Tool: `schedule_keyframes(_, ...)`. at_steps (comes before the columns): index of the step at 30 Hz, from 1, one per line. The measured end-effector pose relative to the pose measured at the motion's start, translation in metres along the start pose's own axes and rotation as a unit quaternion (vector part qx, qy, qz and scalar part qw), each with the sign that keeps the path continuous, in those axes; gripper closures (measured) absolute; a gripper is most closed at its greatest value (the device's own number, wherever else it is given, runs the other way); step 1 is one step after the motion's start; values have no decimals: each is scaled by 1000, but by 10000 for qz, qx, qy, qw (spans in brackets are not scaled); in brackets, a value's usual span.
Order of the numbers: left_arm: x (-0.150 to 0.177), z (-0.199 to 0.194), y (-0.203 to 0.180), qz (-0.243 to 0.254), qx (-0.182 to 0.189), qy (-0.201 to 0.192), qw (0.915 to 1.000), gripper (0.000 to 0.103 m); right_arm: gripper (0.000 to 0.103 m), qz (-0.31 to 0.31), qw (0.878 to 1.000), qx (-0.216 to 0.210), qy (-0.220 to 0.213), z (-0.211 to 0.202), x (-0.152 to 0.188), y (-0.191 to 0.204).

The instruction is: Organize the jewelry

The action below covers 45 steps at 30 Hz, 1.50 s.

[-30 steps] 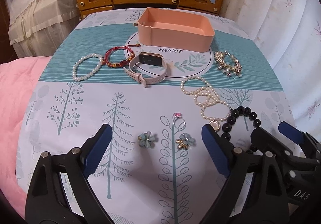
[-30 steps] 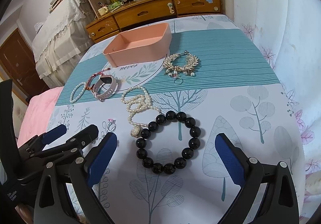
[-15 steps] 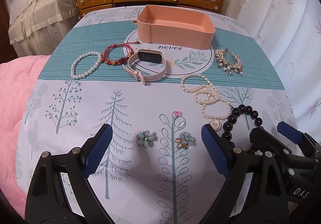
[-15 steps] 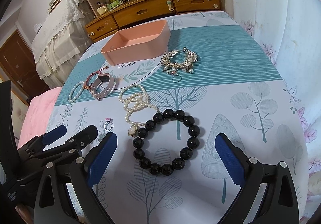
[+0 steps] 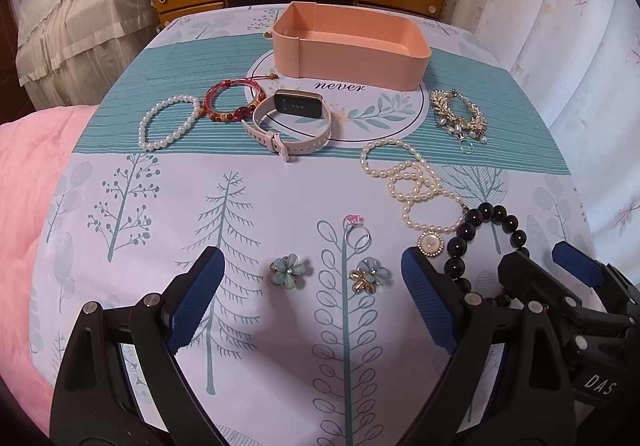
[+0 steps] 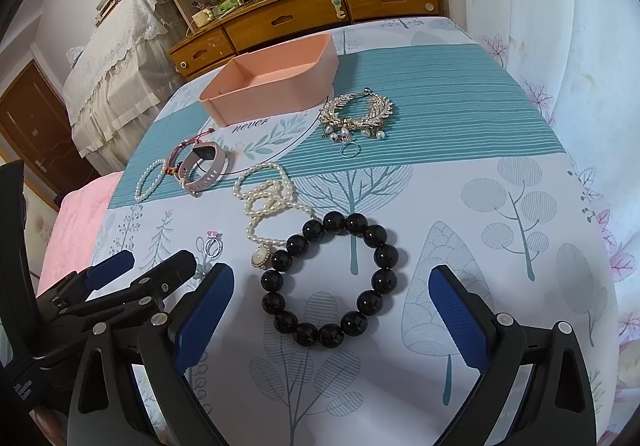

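Below, right gripper (image 6: 331,310) agape, black bracelet (image 6: 332,278)

A bed covered by a tree-print sheet (image 5: 160,214) with a teal striped band carries everything. Near its far edge stands a pink tray (image 5: 352,46); in front lie a pearl bracelet (image 5: 168,122), red bangle (image 5: 236,104), smartwatch (image 5: 292,122) and gold leaf bracelet (image 5: 458,114). Nearer lie a pearl strand (image 5: 416,186), black bead bracelet (image 6: 332,282), ring (image 5: 356,232) and two flower earrings (image 5: 288,271).

Glossy black bead bracelet (image 6: 331,280), matt plastic tray (image 5: 352,58), cloth cover (image 5: 256,190).
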<state>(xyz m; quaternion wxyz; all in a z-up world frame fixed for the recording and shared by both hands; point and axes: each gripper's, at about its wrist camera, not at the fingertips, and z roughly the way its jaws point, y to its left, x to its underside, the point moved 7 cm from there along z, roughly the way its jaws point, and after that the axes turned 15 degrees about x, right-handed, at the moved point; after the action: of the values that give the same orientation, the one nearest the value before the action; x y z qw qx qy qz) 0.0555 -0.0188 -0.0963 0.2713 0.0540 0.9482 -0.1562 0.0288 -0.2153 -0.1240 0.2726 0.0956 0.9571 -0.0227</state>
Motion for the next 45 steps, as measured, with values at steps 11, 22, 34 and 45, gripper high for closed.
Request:
schedule_keyframes(11,2,3,1,-32,14,81,10000,14,3,-8,10000,8,27,1,1,-1)
schedule_keyframes(22,3,8,2,-56,21,140,9999,14,3,-10,10000,6,56,3,3,0)
schedule_keyframes(34,5,11,2,-85,27,212,9997,14,3,-21,10000,14,60,4,4,0)
schedule_keyframes(45,6,13,3,-96,17,239,9997,14,3,-23,10000,13,55,4,4,1)
